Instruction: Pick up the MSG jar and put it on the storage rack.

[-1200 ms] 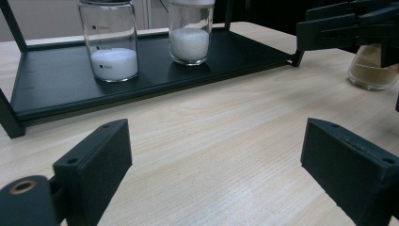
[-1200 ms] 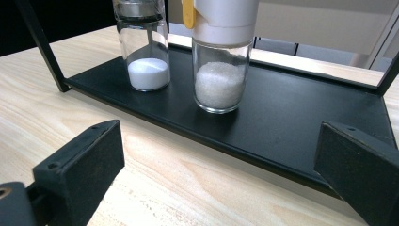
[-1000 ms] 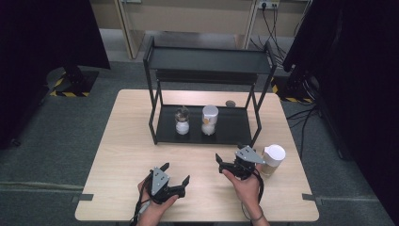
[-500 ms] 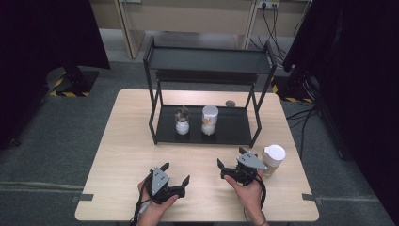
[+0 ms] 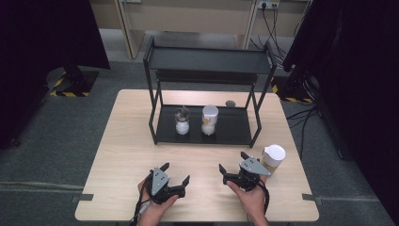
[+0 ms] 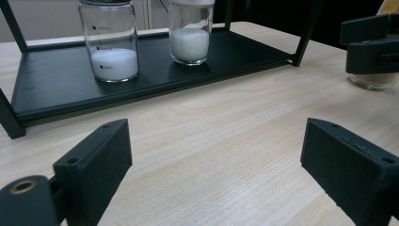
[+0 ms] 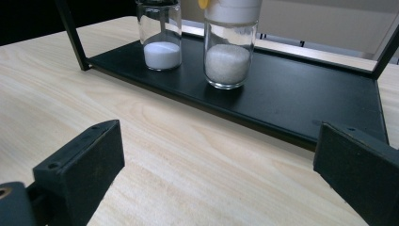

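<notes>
Nearest the person's left hand, holding the left hand-held gripper (image 5: 176,172) low over the desk (image 5: 127,155), jaws spread wide and pinching nothing. Facing, ahead of it, the black rack (image 5: 230,128), with a narrow glass jar (image 5: 182,121) and a white-capped jar (image 5: 209,120) standing close together on its lower shelf. Risking, on a reach from here, bumping one jar while closing on the other, or clipping a rack post.

Moving right, holding the right hand-held gripper (image 5: 233,161) likewise spread and empty, pointing toward the same shelf. Leaving the white-lidded jar (image 5: 274,155) standing on the desk just beside this hand-held gripper, to its right and a little behind the jaw tips. Judging the main hazard to be there: swinging the hand or the trailing cable sideways and knocking that jar over or toward the desk edge. Also risking the two hand-held grippers colliding if both are heading for the shelf together.
</notes>
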Motion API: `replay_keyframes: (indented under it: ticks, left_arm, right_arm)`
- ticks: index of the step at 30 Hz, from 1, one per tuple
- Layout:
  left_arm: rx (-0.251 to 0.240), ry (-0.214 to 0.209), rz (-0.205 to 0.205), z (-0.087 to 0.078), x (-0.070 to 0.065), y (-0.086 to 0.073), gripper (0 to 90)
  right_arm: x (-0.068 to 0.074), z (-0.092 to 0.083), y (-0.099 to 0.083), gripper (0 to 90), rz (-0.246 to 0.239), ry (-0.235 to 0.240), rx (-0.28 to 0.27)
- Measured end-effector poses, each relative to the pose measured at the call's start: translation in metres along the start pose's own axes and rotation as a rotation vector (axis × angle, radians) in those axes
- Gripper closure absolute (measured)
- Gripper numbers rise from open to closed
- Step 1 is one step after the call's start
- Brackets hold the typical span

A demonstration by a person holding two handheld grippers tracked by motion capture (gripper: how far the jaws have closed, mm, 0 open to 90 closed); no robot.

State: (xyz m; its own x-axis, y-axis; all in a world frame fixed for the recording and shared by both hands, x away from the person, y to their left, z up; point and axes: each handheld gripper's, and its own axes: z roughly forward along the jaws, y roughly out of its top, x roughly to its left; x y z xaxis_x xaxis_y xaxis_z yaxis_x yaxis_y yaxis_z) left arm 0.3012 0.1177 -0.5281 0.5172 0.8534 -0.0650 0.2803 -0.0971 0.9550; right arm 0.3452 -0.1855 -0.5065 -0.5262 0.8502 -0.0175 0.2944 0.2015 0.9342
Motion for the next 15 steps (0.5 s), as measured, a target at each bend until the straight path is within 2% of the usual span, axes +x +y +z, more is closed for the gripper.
replay_keyframes:
  ticks: [15]
  left_arm:
    - [0.002,0.000,-0.001,0.000,0.000,0.000,8.8]
  right_arm:
    - [0.000,-0.022,-0.015,2.7,0.004,0.007,-0.004]
